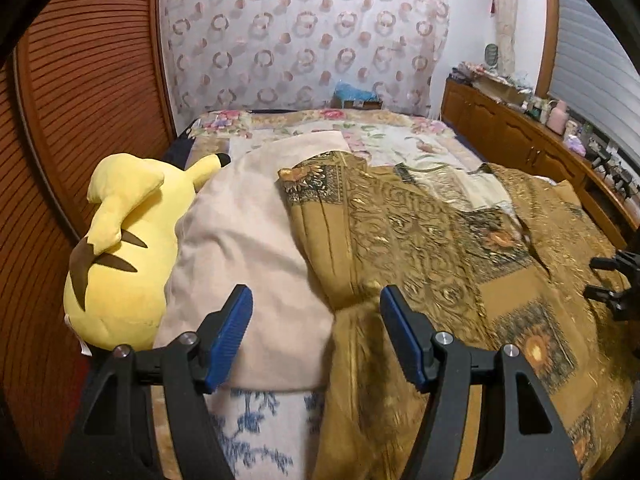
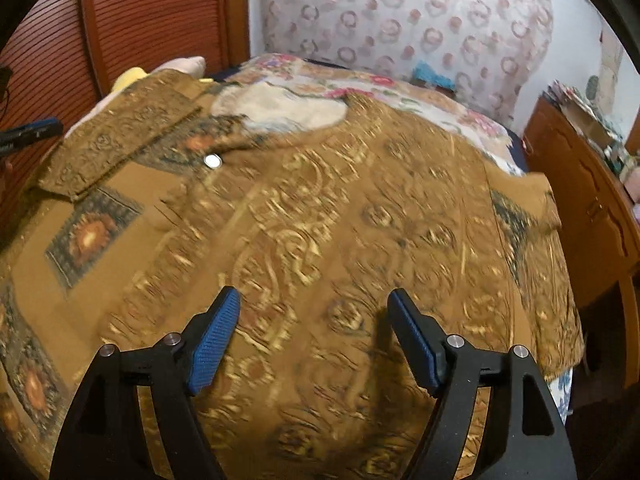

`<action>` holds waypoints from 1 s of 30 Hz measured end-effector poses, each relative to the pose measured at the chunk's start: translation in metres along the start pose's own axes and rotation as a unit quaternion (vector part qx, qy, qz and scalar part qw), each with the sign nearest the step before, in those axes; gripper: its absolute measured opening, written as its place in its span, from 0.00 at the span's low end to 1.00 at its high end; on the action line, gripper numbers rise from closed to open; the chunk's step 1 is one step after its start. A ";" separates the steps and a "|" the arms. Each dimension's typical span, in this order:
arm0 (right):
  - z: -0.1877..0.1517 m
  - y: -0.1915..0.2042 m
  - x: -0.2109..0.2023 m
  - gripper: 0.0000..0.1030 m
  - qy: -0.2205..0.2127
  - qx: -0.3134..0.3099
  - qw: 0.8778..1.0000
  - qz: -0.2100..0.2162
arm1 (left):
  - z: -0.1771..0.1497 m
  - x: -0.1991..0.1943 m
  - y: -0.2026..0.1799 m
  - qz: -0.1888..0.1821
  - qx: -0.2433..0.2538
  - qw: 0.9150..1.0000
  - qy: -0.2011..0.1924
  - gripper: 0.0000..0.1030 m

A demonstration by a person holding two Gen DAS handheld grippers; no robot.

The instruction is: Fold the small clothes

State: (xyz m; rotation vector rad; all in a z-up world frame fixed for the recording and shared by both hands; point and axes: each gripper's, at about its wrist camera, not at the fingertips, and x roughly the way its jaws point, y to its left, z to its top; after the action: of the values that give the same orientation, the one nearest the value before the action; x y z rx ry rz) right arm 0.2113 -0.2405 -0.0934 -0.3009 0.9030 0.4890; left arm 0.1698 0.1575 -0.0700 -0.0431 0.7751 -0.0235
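Observation:
A brown and gold patterned garment (image 1: 440,248) lies spread on the bed, with a sleeve folded across its upper left part. In the right wrist view it (image 2: 320,240) fills most of the frame, and a silver button (image 2: 212,161) shows near its collar. My left gripper (image 1: 316,308) is open and empty, above the garment's left edge where it meets a beige pillow (image 1: 248,232). My right gripper (image 2: 314,312) is open and empty, just above the garment's middle. The right gripper also shows at the far right of the left wrist view (image 1: 612,284).
A yellow plush toy (image 1: 128,248) lies left of the pillow, against a ribbed wooden wall (image 1: 60,120). A floral quilt (image 1: 380,136) covers the far end of the bed. A wooden cabinet (image 2: 592,200) with clutter on top runs along the right side.

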 end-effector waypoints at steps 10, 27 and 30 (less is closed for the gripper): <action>-0.008 -0.006 -0.002 0.78 -0.017 0.009 1.000 0.007 | 0.026 0.037 0.002 -0.036 -0.012 0.999 0.028 0.45; -0.009 -0.007 -0.002 0.80 -0.017 0.011 1.000 0.007 | 0.032 0.057 0.003 -0.043 -0.016 0.998 0.049 0.01; -0.009 -0.007 -0.001 0.80 -0.017 0.011 1.000 0.007 | 0.039 0.047 0.000 -0.026 0.004 0.999 0.032 0.00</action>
State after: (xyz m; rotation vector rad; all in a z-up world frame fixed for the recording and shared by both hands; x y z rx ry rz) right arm 0.2083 -0.2508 -0.0972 -0.2659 0.8763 0.4952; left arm 0.2305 0.1572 -0.0752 -0.0550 0.8371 -0.0782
